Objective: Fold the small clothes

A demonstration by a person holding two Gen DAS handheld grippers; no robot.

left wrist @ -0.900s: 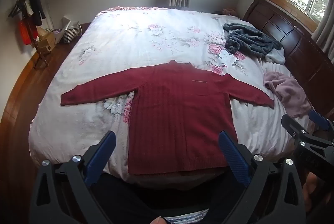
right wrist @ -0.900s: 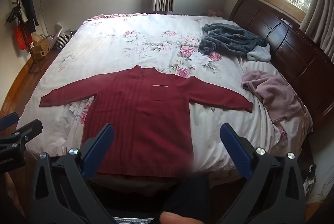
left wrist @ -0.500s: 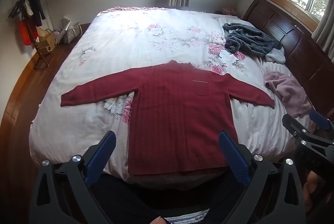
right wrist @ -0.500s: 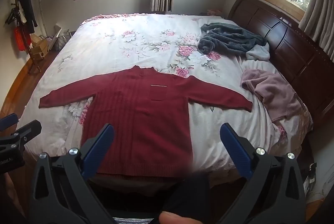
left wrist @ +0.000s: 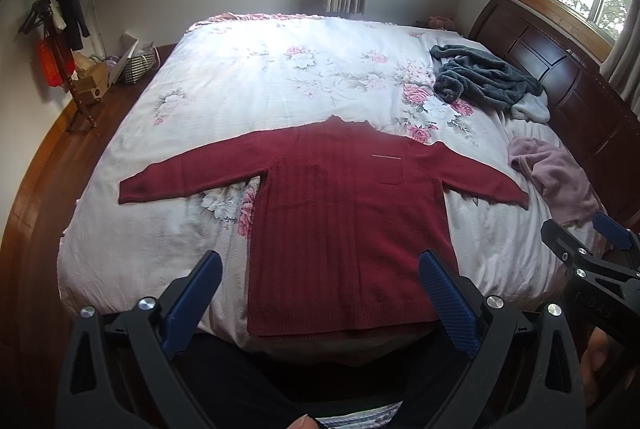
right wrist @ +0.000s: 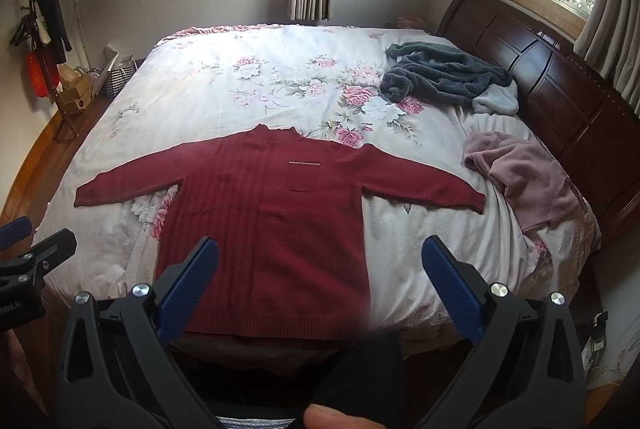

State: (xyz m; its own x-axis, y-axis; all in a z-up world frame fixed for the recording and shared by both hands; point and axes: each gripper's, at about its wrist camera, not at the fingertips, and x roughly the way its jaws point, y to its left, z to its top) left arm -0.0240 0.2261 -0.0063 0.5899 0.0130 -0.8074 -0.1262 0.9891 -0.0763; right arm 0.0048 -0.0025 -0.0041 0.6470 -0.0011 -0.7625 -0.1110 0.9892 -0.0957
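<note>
Left wrist view: nothing's moved since earlier — red sweater [left wrist: 344, 229] flat on the bed's [left wrist: 280, 77] near edge, left gripper [left wrist: 320, 299] spread wide, empty.

Right wrist view: right gripper [right wrist: 320, 283] likewise gaping — only here, the sweater's chest pocket shows clearly.

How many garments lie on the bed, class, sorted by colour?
Dark red knitted sweater, spread flat: 1
Dark grey fleecy garment, crumpled: 1
Pale pink soft garment, crumpled: 1
Total: 3, all on the floral bedspread.
</note>
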